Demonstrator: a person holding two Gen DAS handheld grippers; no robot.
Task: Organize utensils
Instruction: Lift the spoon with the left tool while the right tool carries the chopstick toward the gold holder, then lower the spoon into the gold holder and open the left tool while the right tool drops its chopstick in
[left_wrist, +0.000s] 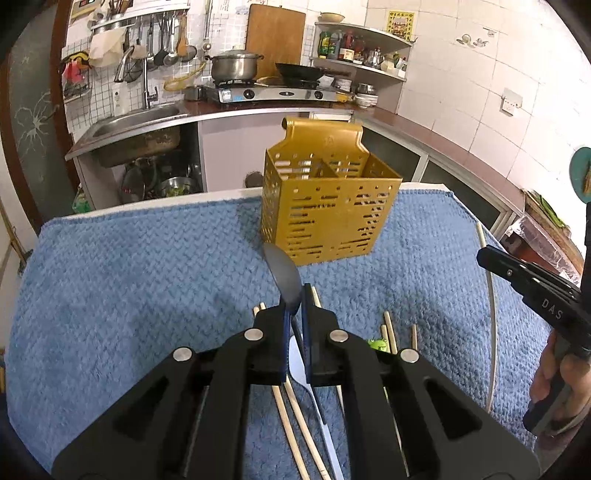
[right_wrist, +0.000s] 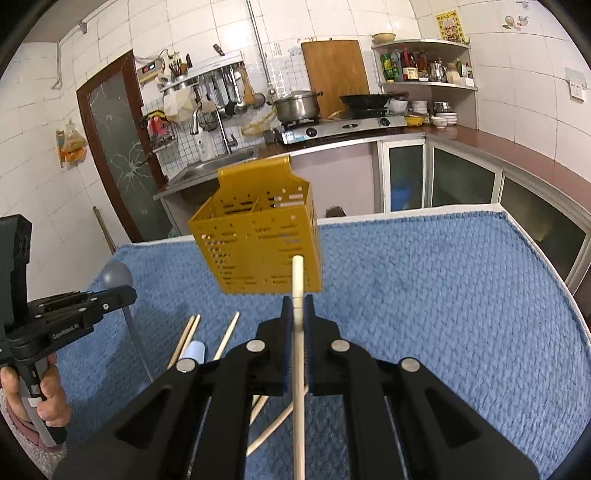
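We see the left gripper (left_wrist: 294, 308) pinching a grey spoon (left_wrist: 284, 275) and the right gripper (right_wrist: 297, 314) pinching one chopstick (right_wrist: 298, 291) — the yellow holder (left_wrist: 325, 206) stands ahead of both.

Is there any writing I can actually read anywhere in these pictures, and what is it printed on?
"DAS": on the side of the right gripper, cut off by the picture's edge.
"GenRobot.AI": on the side of the left gripper; small, my best reading.
Yellow poster on the wall tiles: print too small to read.
Bottles on the corner shelf: labels too blurred to read.
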